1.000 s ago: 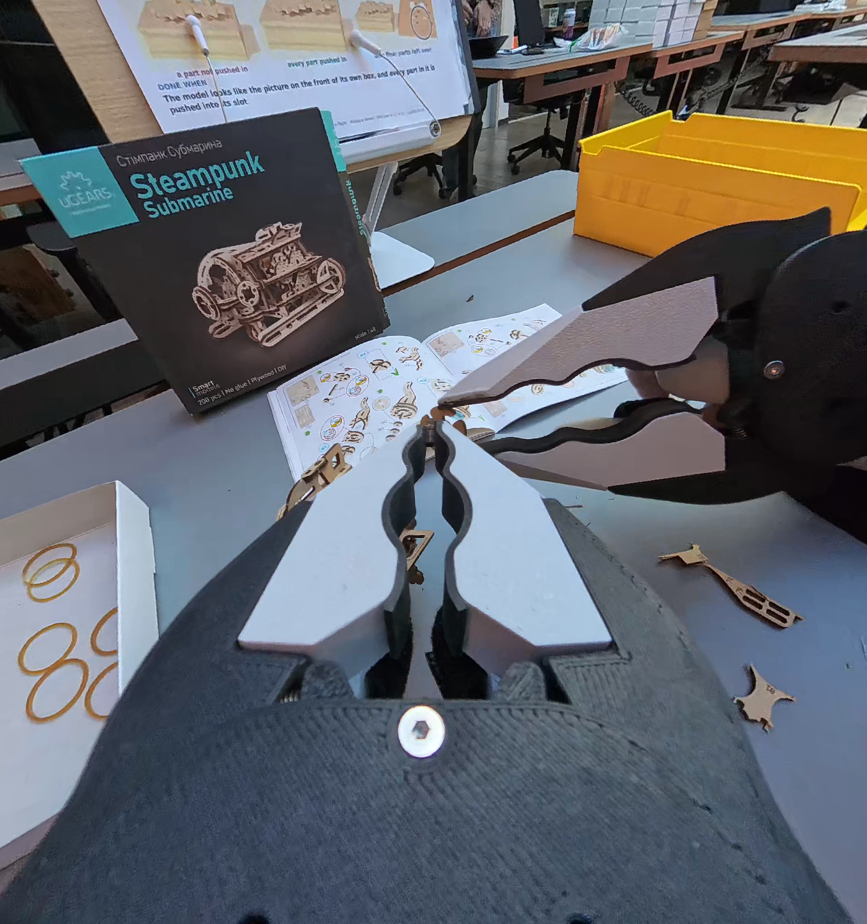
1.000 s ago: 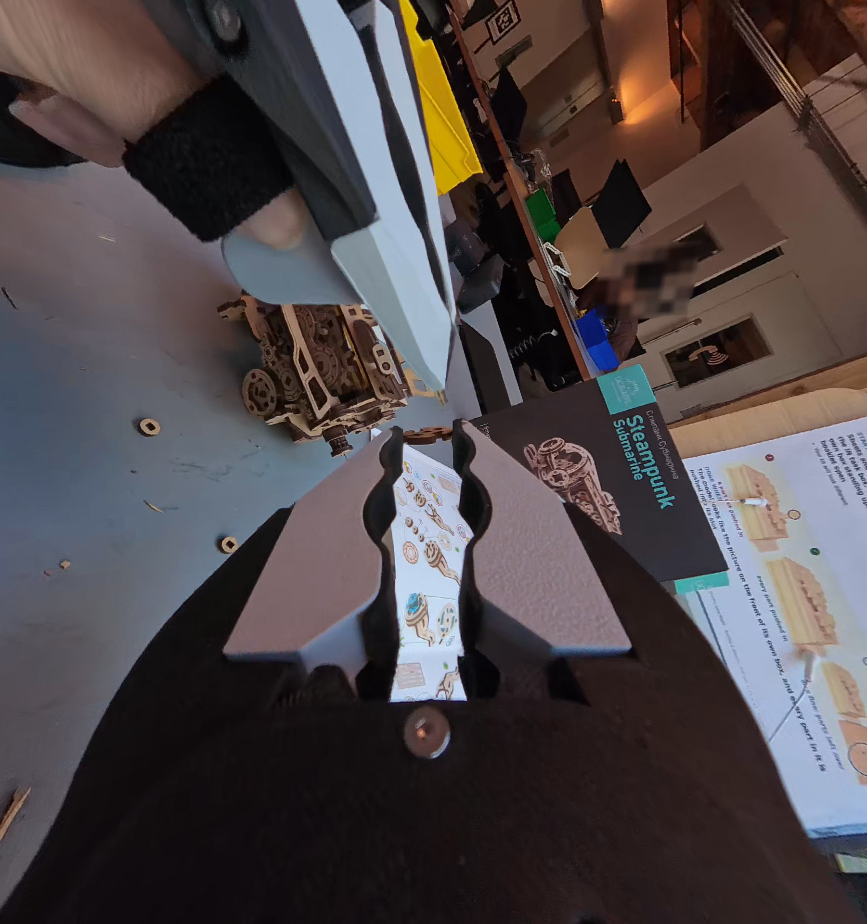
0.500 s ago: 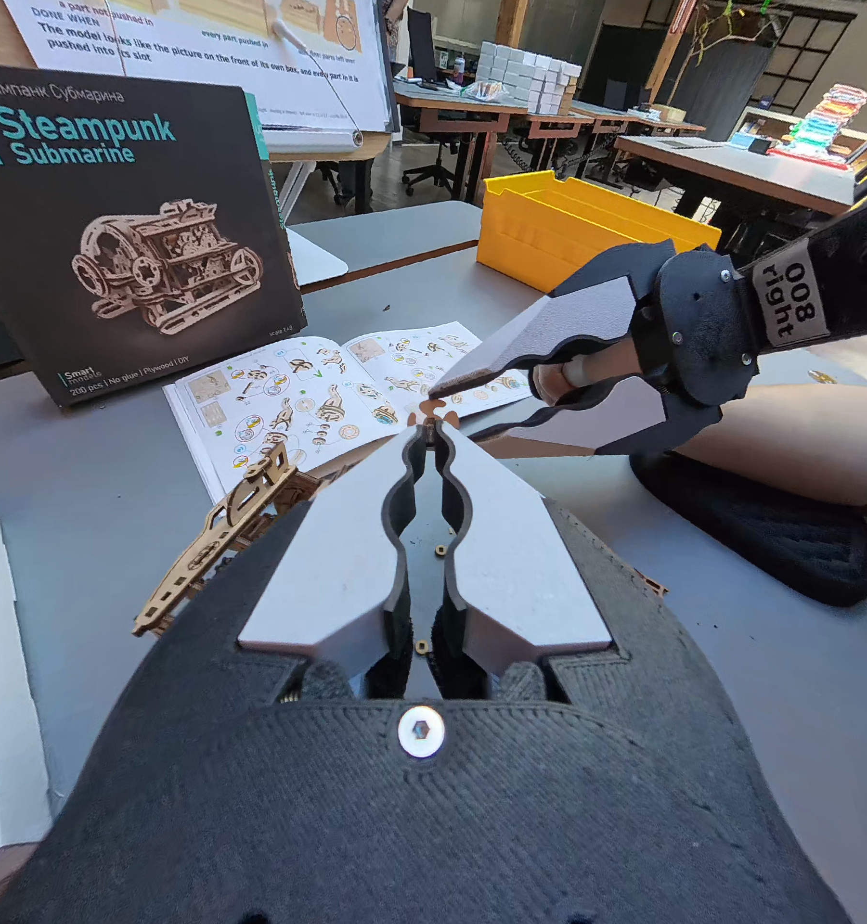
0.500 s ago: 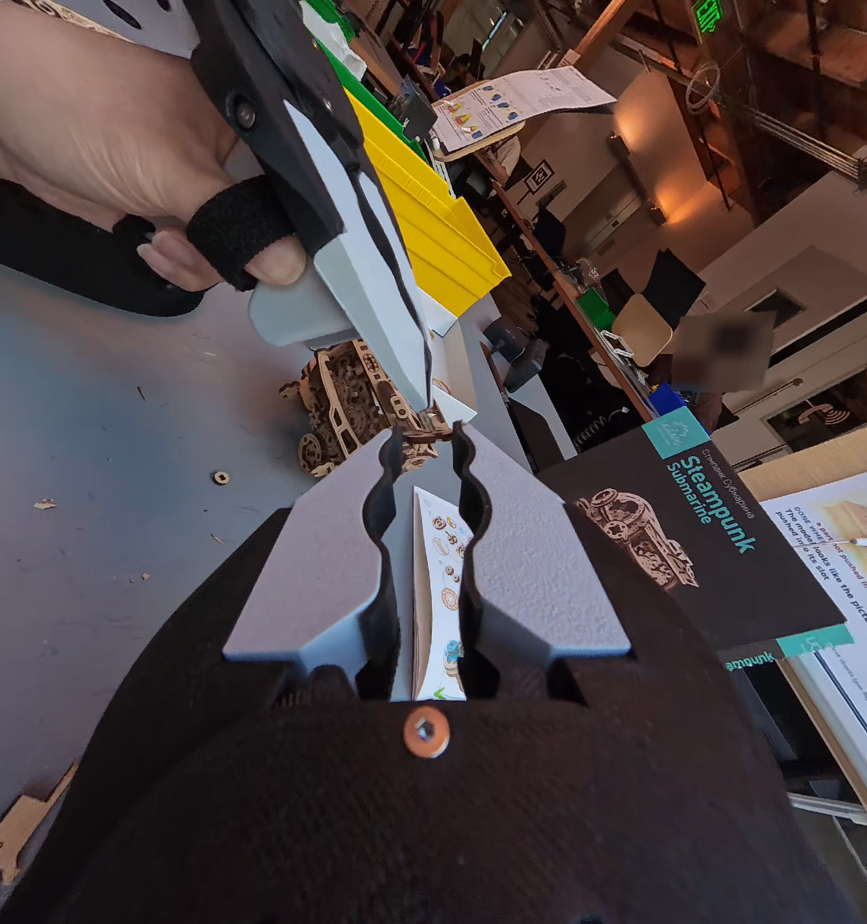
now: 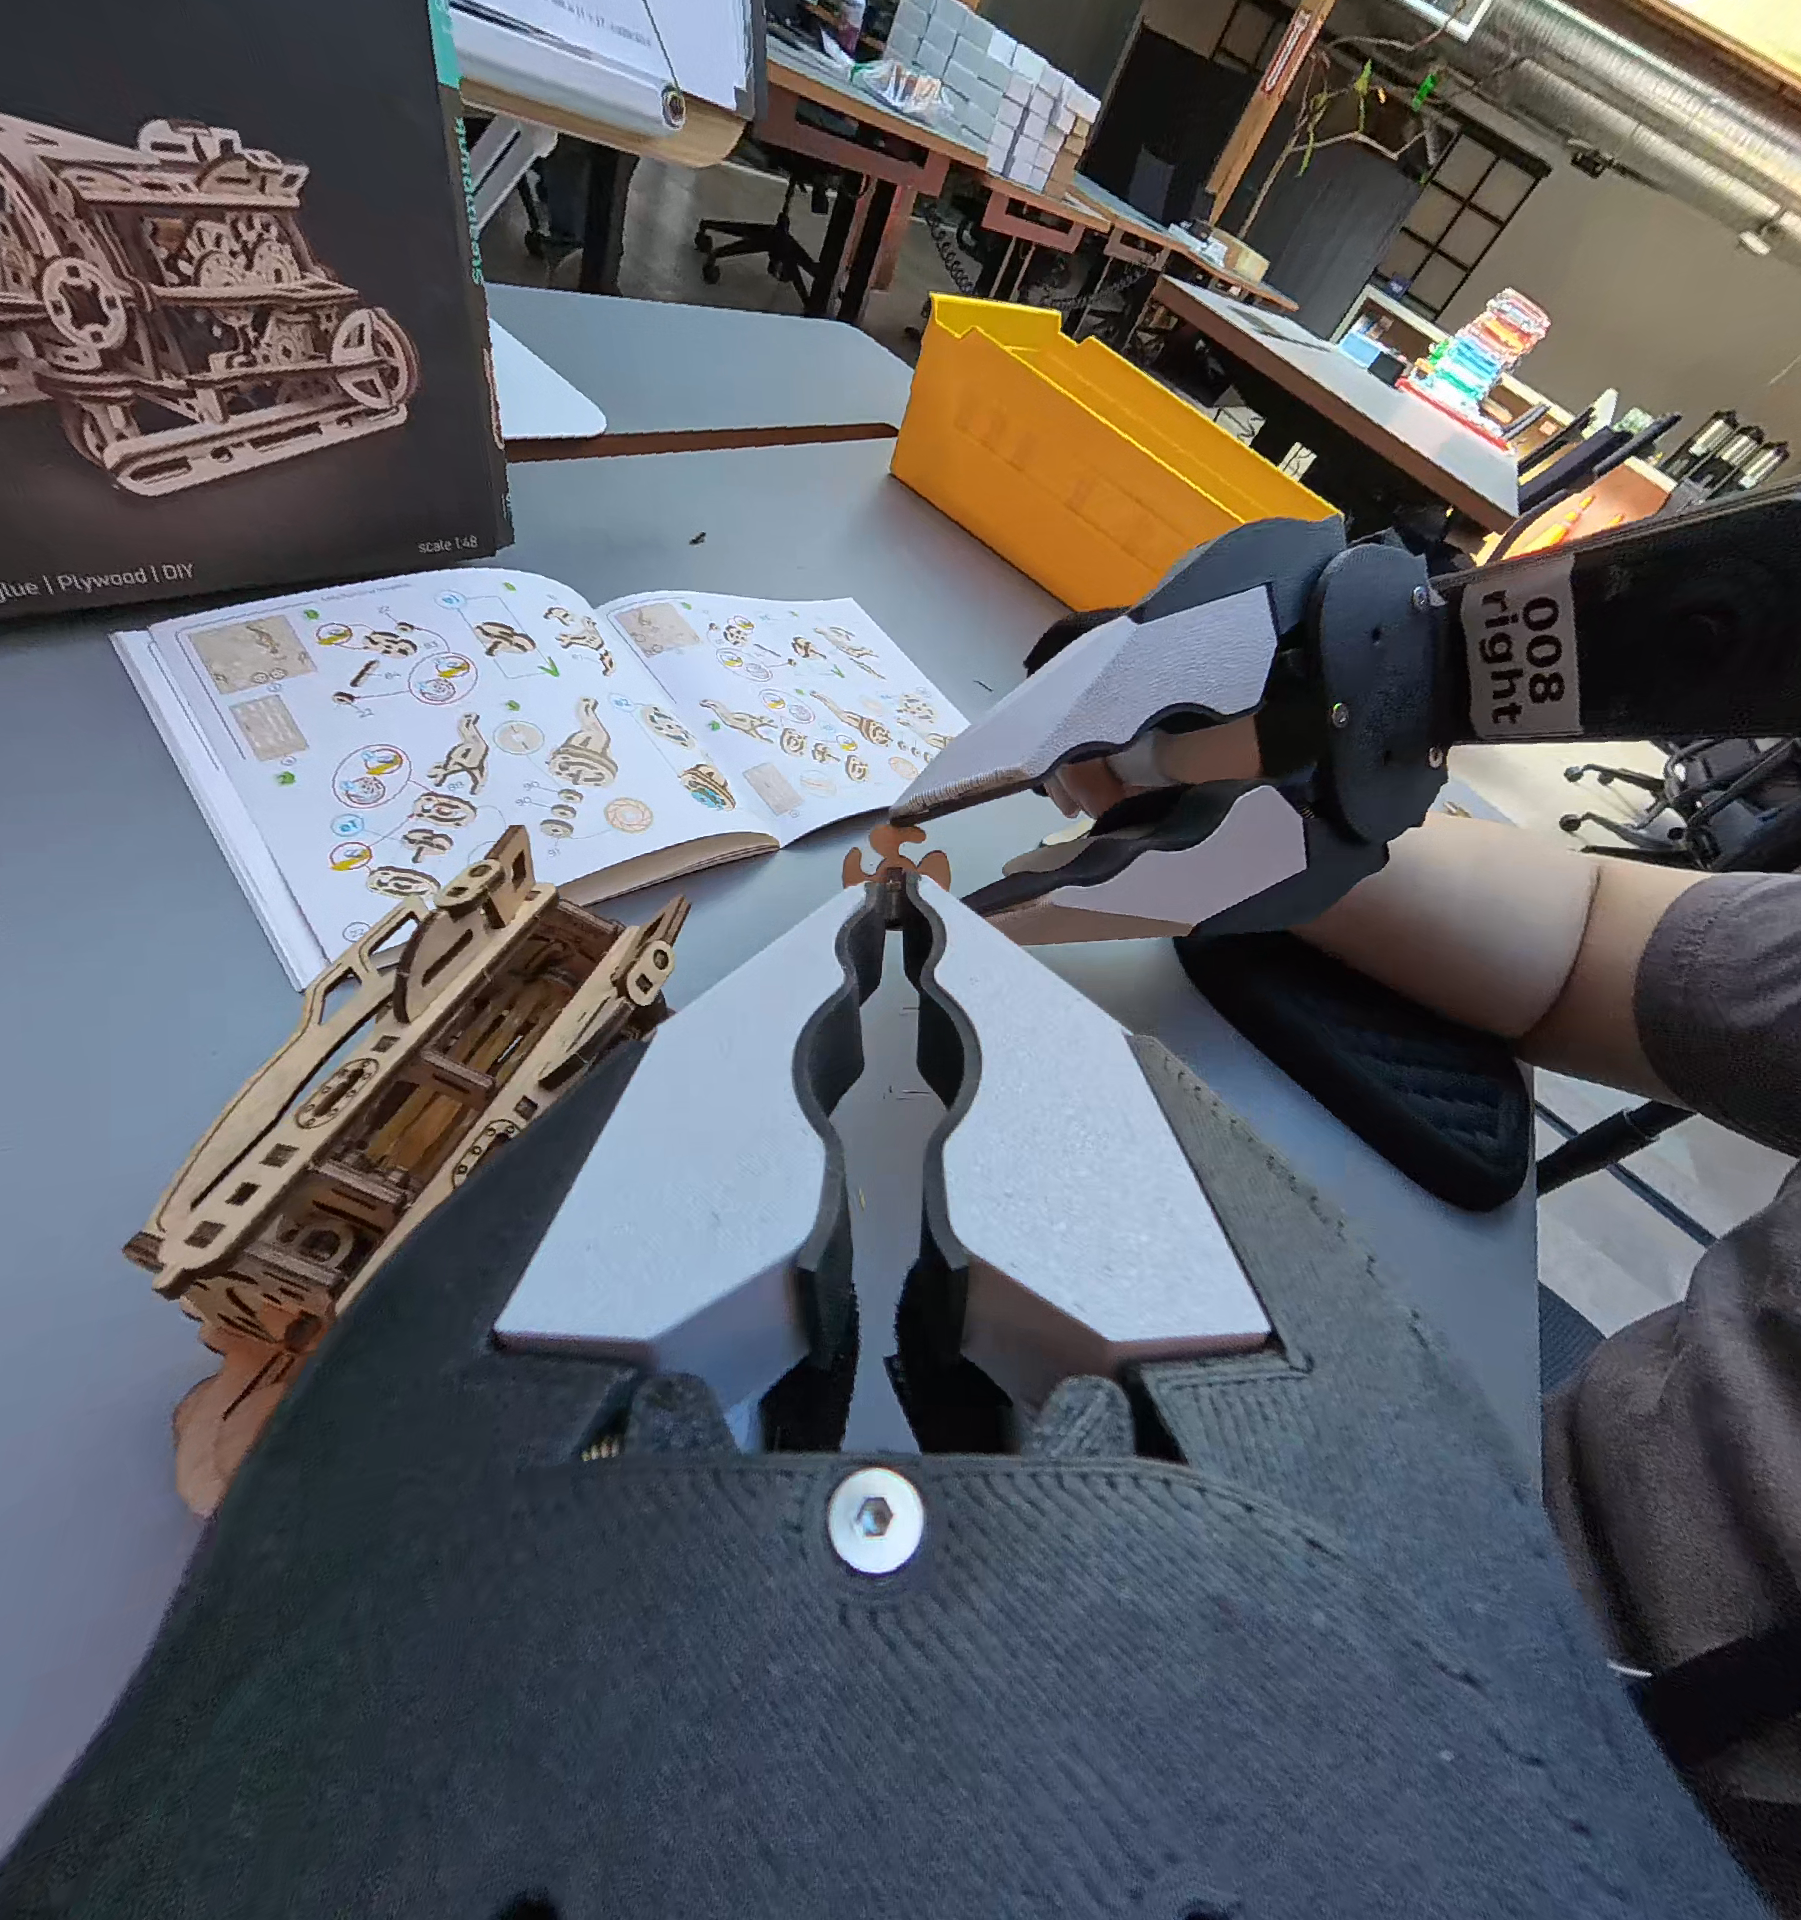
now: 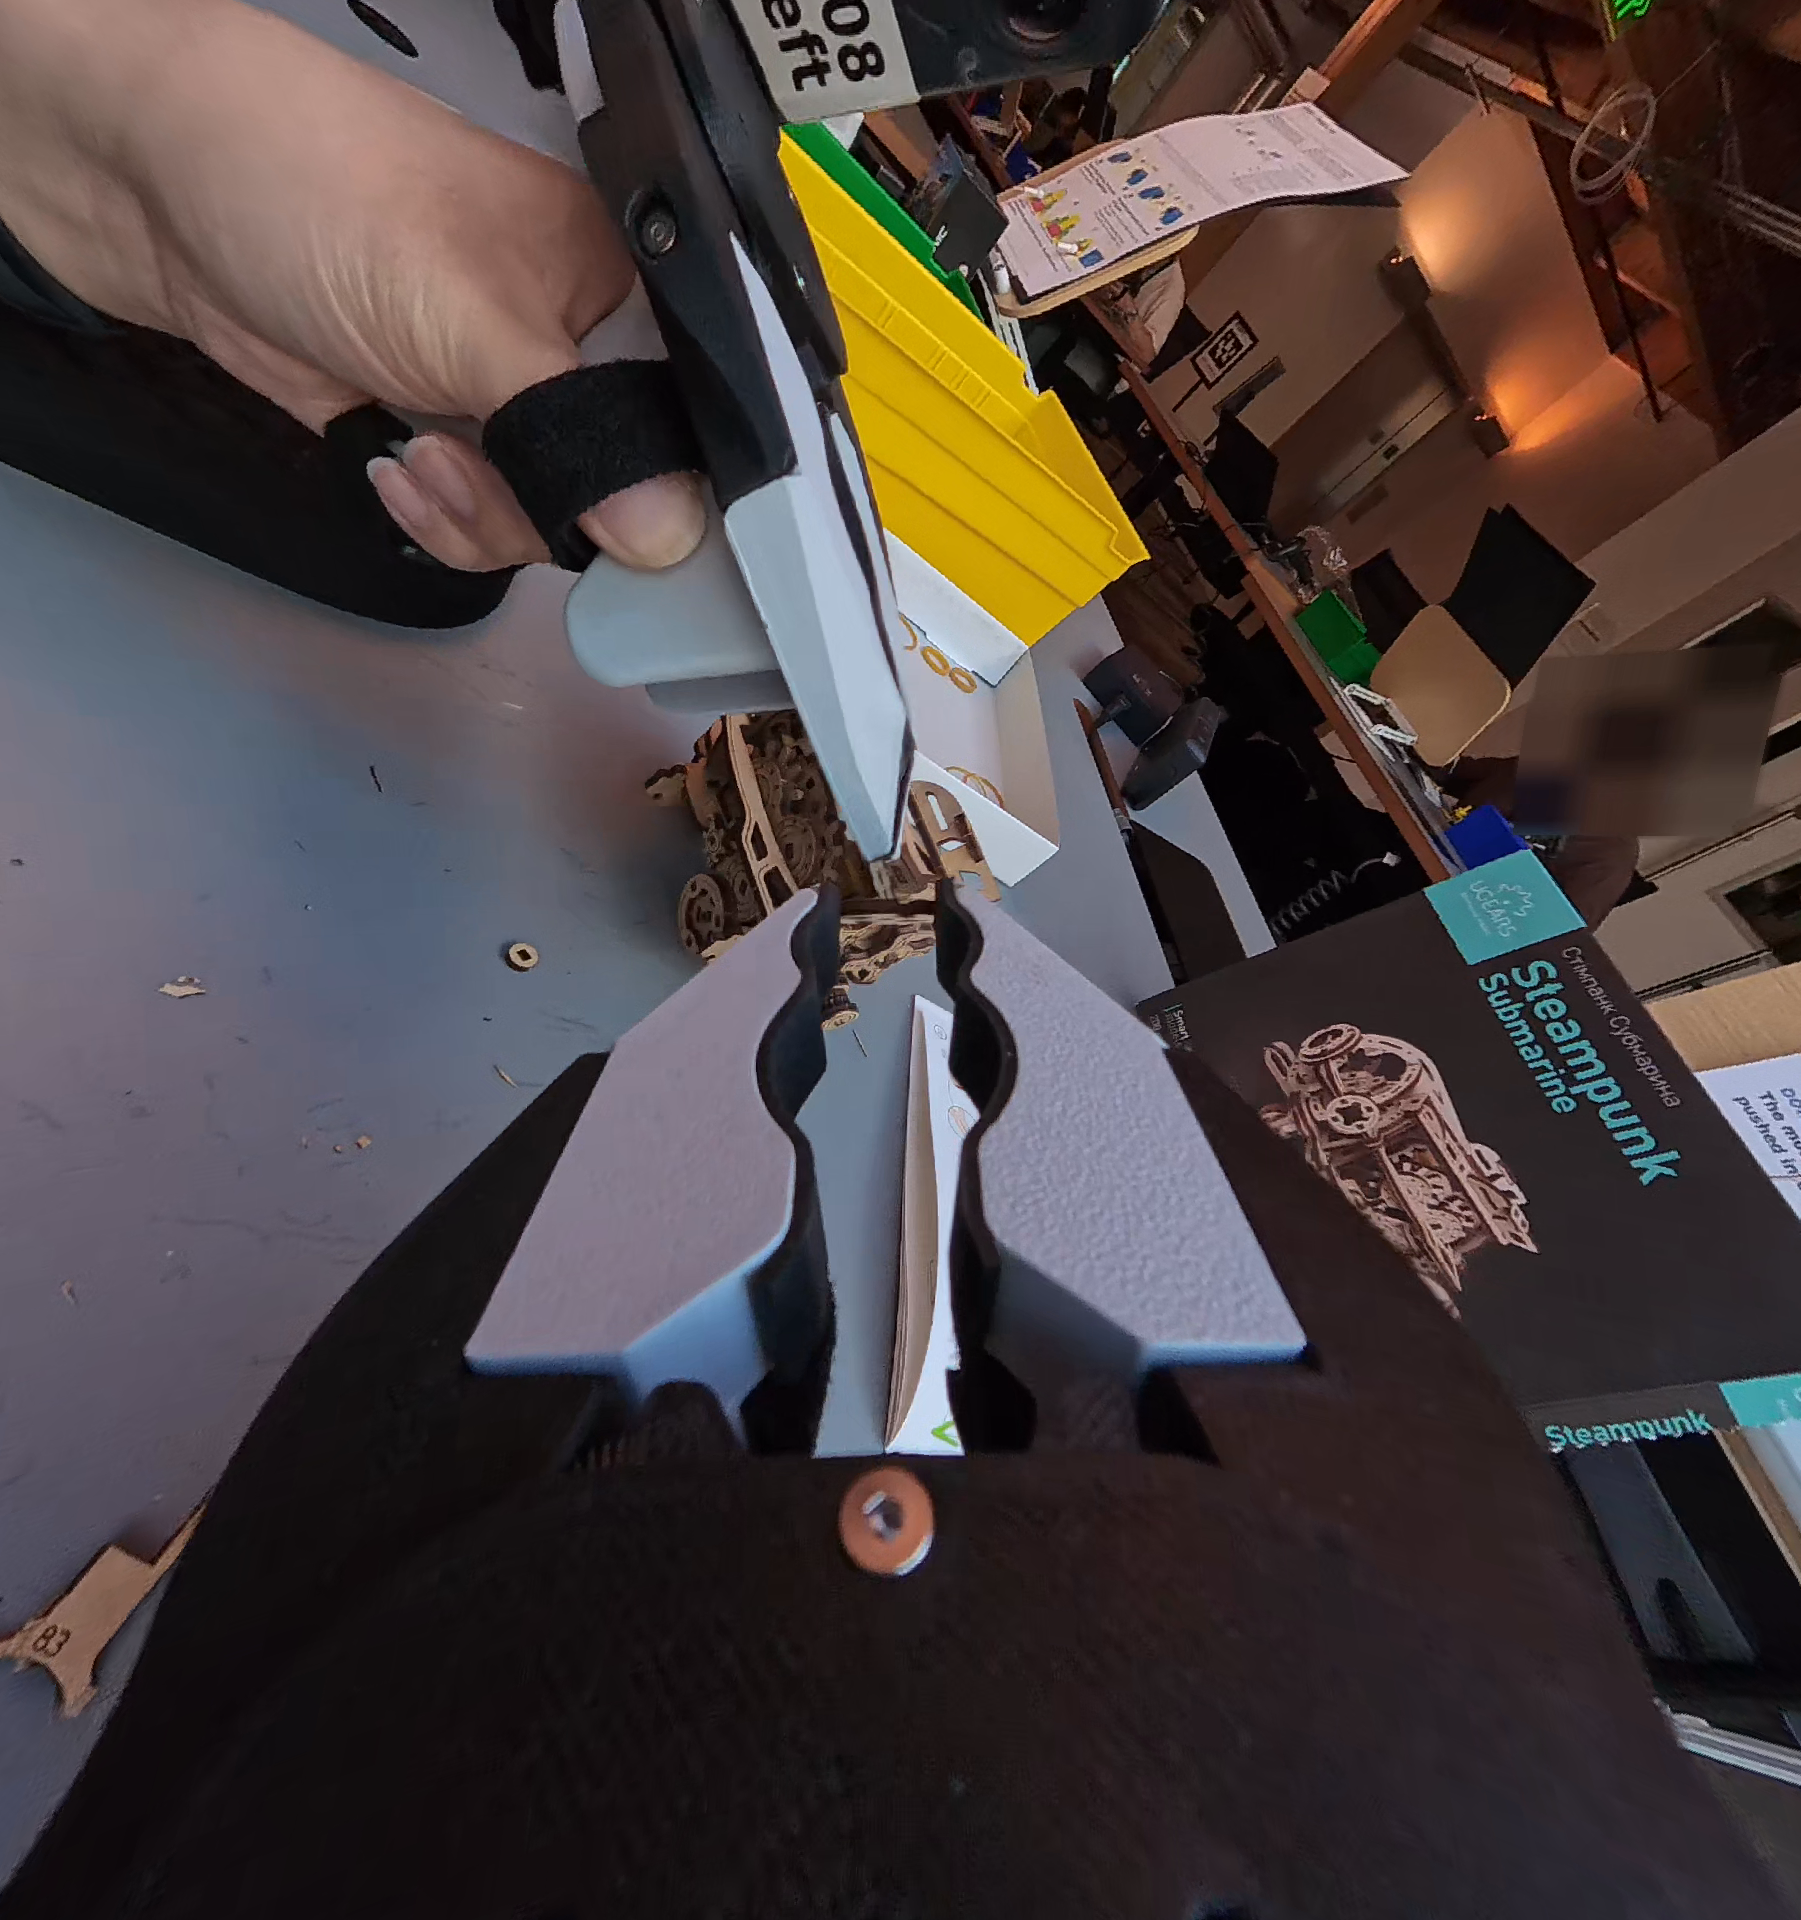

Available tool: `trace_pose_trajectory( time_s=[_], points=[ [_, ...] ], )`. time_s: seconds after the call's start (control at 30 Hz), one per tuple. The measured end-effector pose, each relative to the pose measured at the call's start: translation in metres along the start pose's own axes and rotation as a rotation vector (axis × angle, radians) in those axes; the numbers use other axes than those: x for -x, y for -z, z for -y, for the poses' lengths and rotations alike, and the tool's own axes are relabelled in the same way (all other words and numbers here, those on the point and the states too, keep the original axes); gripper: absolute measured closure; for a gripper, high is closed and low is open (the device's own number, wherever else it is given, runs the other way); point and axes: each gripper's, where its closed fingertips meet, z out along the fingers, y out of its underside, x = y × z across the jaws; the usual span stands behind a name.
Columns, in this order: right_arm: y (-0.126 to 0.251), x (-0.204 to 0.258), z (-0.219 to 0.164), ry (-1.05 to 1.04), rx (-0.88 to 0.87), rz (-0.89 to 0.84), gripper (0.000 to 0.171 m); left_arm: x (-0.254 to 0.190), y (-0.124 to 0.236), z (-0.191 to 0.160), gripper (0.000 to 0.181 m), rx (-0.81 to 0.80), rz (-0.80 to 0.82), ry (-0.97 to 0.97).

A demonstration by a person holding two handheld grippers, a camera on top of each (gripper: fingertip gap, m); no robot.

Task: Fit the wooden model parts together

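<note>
The wooden model (image 5: 397, 1091), a partly built frame of plywood plates and gears, lies on the grey table (image 5: 750, 509) at the left middle of the left wrist view, half behind the left gripper (image 5: 888, 902). That gripper is clenched on a small propeller-like wooden part (image 5: 894, 858), pinched at its tips in the centre of the frame. The right gripper (image 5: 943, 844) comes in from the right with its jaws parted, its upper tip touching or just over that part; it grasps nothing that I can see.

As a judgement, the build is well along but not finished: the body is assembled, yet the small part is not on it, and loose pieces remain, such as a flat numbered piece (image 6: 54, 1642) at the lower left of the right wrist view and a tiny ring (image 6: 522, 954) at its left middle. What is left seems to be seating this part and fitting the stragglers.

The open instruction booklet (image 5: 522, 727) lies above the model, the dark kit box (image 5: 200, 301) stands at the upper left. The yellow bin (image 5: 1072, 488) at the upper middle shows nothing inside from here. A white tray (image 6: 989, 665) in the upper middle of the right wrist view holds orange rubber bands (image 6: 943, 670)
</note>
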Motion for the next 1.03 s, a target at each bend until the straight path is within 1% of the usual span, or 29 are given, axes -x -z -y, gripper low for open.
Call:
trace_pose_trajectory(
  time_s=[0.17,0.43,0.6,0.8,1.03],
  points=[
    [-0.002,0.005,-0.004,0.049,0.019,0.01,0.154,0.002,-0.002,-0.007,0.18,0.045,0.009,-0.006],
    [0.001,0.015,-0.001,0.093,-0.031,0.071,0.154,-0.002,-0.001,-0.014,0.18,0.088,-0.109,0.13],
    [0.006,0.016,0.005,0.076,-0.089,0.102,0.155,-0.009,0.001,-0.013,0.18,0.085,-0.185,0.184],
    [0.018,0.013,0.022,-0.048,-0.247,0.165,0.155,-0.025,0.005,-0.004,0.18,0.045,-0.346,0.283],
    [0.022,0.01,0.03,-0.026,-0.293,0.135,0.155,-0.031,0.007,0.002,0.181,0.011,-0.439,0.373]
  ],
)
